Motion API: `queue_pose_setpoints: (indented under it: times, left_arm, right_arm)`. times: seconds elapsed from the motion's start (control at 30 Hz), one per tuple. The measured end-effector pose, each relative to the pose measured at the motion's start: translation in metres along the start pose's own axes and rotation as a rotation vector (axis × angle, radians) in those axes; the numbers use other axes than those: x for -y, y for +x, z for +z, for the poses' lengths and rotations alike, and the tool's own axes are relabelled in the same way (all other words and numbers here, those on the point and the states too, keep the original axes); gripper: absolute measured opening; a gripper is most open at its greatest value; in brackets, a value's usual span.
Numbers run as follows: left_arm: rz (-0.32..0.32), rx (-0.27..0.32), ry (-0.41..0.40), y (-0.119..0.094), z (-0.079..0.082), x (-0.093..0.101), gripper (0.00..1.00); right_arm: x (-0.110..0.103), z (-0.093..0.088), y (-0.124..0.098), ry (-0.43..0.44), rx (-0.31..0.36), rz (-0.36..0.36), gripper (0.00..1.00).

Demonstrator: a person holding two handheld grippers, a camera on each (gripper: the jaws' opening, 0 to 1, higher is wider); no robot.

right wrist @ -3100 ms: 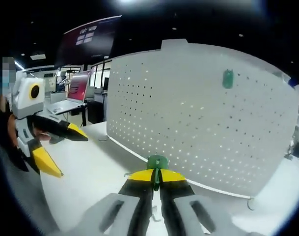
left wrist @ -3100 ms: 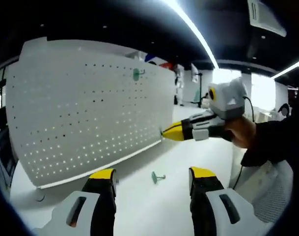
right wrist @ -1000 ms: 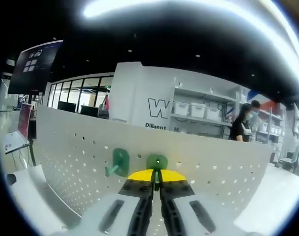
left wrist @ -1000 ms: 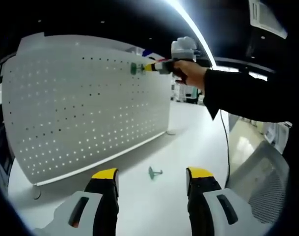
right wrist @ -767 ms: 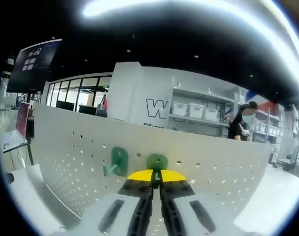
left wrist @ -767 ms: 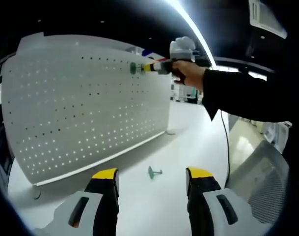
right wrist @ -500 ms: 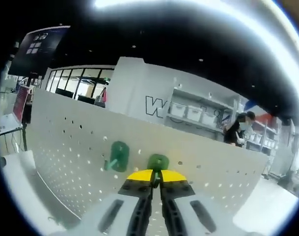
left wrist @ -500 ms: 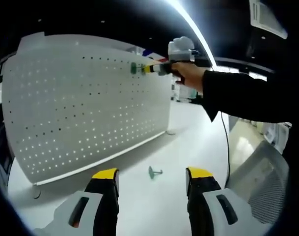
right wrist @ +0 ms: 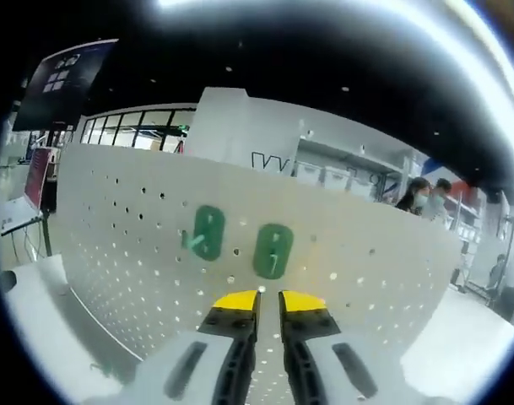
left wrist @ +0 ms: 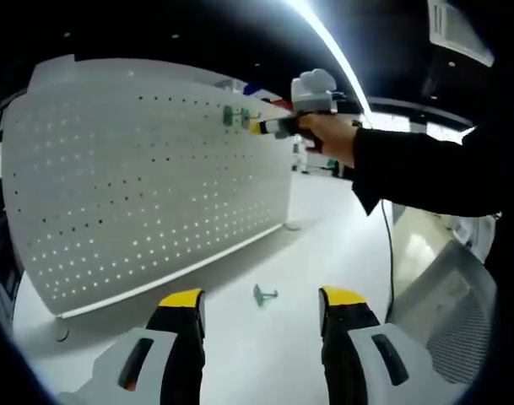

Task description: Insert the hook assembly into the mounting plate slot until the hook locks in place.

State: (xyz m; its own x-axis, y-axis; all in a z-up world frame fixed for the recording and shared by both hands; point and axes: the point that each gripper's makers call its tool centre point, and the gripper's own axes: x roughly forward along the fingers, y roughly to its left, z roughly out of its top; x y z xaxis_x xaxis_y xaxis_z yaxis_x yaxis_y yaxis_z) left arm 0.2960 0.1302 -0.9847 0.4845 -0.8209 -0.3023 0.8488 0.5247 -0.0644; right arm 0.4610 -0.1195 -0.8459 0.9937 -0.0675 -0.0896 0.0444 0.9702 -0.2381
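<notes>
The newly placed hook (right wrist: 273, 251) is seen seated upright on the pegboard (right wrist: 366, 278), just above the right gripper (right wrist: 269, 301), its jaws slightly parted, empty; the left gripper (left wrist: 258, 305) hangs open above a spare hook (left wrist: 264, 294) on the desk (left wrist: 265, 354).

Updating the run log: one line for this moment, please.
right tongs: open, empty, below second green plastic hook mounted on white perforated pegboard | left tongs: open | third green hook: on table

White table (left wrist: 265, 337): upright white pegboard (left wrist: 147, 194) stands on it along the far side. One small green hook (left wrist: 263, 294) lies loose on the tabletop, in front of the pegboard's lower edge, apart from it.
</notes>
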Motion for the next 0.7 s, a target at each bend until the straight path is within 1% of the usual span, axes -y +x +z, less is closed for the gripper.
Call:
queue_pose_setpoints:
  times: [0.23,0.33,0.5,0.7]
  left_arm:
    - [-0.006,-0.006,0.008,0.001,-0.001,0.002,0.55]
    - [-0.01,-0.008,0.011,0.002,-0.001,0.003,0.55]
    - [-0.017,-0.015,0.017,0.003,-0.003,0.005,0.55]
    - [-0.019,-0.021,0.022,0.004,-0.004,0.007,0.54]
  right_arm:
    - [-0.005,-0.017,-0.017,0.008,-0.016,0.014,0.08]
    - [-0.01,-0.029,-0.026,0.028,-0.027,0.025,0.08]
    - [-0.022,-0.048,-0.035,0.024,-0.06,0.055,0.08]
    - [-0.03,-0.069,-0.045,0.031,-0.093,0.072,0.08]
